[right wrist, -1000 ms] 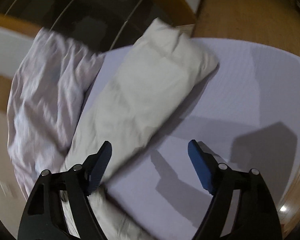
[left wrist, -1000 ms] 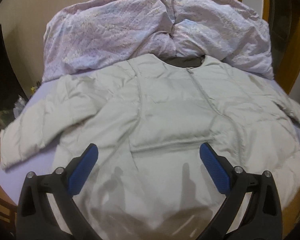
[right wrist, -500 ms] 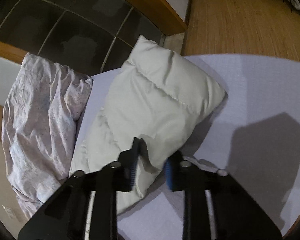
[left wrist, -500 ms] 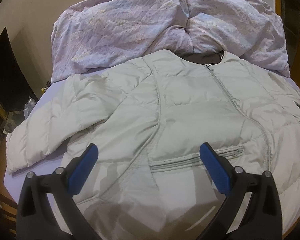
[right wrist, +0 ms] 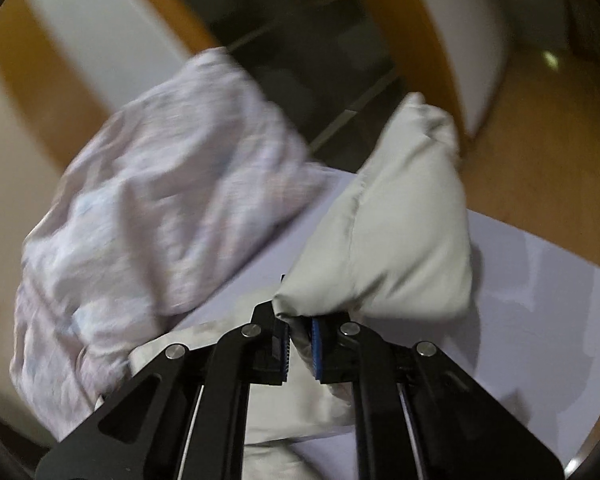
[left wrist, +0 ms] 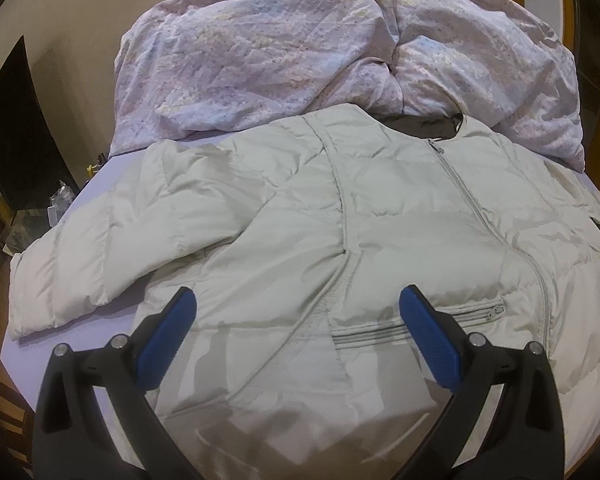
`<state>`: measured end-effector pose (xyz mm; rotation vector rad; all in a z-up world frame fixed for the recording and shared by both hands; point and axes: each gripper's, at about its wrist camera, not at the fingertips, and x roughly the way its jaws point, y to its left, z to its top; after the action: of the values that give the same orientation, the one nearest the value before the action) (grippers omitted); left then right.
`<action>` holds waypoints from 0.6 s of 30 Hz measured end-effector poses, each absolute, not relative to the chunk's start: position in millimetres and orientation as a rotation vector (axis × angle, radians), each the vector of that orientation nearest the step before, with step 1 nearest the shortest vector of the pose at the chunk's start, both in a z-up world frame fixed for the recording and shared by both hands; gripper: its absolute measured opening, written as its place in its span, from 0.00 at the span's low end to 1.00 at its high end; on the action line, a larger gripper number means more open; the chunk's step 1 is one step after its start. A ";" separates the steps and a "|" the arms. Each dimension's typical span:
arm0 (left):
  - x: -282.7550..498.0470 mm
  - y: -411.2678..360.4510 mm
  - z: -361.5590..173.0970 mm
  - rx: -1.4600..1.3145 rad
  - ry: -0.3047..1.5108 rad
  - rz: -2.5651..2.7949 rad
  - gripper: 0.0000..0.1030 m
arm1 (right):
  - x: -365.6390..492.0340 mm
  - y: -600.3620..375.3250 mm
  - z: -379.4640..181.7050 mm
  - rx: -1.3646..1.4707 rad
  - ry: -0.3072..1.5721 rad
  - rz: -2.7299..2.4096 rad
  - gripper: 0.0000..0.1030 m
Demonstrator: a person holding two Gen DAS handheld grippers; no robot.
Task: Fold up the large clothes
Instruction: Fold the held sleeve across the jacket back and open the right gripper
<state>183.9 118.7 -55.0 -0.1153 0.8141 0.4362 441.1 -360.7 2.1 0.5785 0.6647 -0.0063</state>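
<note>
A pale grey-green puffer jacket [left wrist: 380,216] lies front up on the lilac bed sheet [left wrist: 96,328], zip closed, one sleeve [left wrist: 112,248] spread out to the left. My left gripper [left wrist: 296,304] hovers open above its lower front, near the pocket zip [left wrist: 416,324], with nothing between the blue pads. In the right wrist view the other sleeve [right wrist: 400,224] is lifted off the sheet [right wrist: 540,304] and stands up. My right gripper [right wrist: 300,340] is shut on that sleeve's edge.
A crumpled pink-and-lilac duvet [left wrist: 332,52] is heaped behind the jacket's collar and also shows as the duvet [right wrist: 148,216] left of the raised sleeve. Wooden floor [right wrist: 548,136] lies beyond the bed's edge. A dark cabinet [left wrist: 16,128] stands at the left.
My right gripper closed on the sleeve's edge and lifted it up off the sheet, rolling as it rose. The left gripper stayed open and drifted slightly over the jacket's front.
</note>
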 end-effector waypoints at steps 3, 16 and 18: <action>180.5 122.3 -53.2 -0.134 0.804 0.422 0.98 | 444.2 -314.6 26.3 0.518 0.649 0.118 0.09; 153.6 151.2 -41.2 -0.179 0.740 0.505 0.98 | 410.9 -85.8 78.3 0.249 0.712 0.601 0.08; 148.9 157.8 -40.6 -0.188 0.737 0.521 0.98 | 402.6 -61.7 68.2 0.197 0.745 0.619 0.08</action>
<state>148.9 157.8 -40.6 -0.1877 0.7366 0.5213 402.6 -61.7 68.2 0.1970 0.7452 0.6187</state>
